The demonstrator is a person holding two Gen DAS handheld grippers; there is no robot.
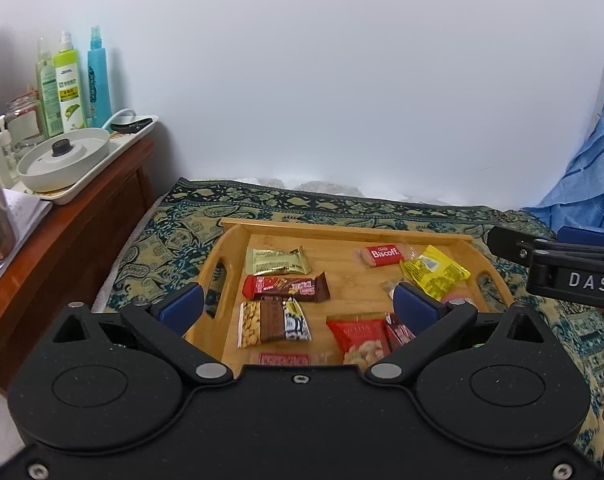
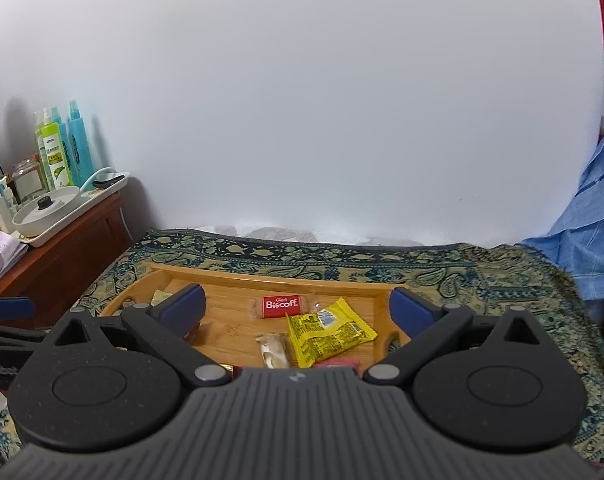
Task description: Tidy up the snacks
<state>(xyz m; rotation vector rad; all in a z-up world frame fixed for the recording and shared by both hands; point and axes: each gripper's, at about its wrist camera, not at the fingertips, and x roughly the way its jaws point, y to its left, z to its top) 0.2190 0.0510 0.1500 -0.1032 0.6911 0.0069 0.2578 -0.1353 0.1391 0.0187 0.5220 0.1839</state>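
Both the left gripper [image 1: 298, 304] and right gripper [image 2: 298, 308] are seen spread wide above the wooden tray [image 1: 341, 232], nothing gripped. Snacks are laid inside the tray: Biscoff pack [image 1: 382, 255], yellow packet [image 1: 433, 270], chocolate bar [image 1: 286, 287].

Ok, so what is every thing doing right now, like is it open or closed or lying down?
Left gripper: open, holding nothing.
Right gripper: open, holding nothing.
Wooden tray: flat on the patterned cloth, snacks inside.
Biscoff biscuit: lying flat, wrapped.
Yellow packet: lying flat, sealed.
Chocolate bar: lying flat, wrapped.
Peanut bar: lying flat, wrapped.
Spray bottles: standing upright.
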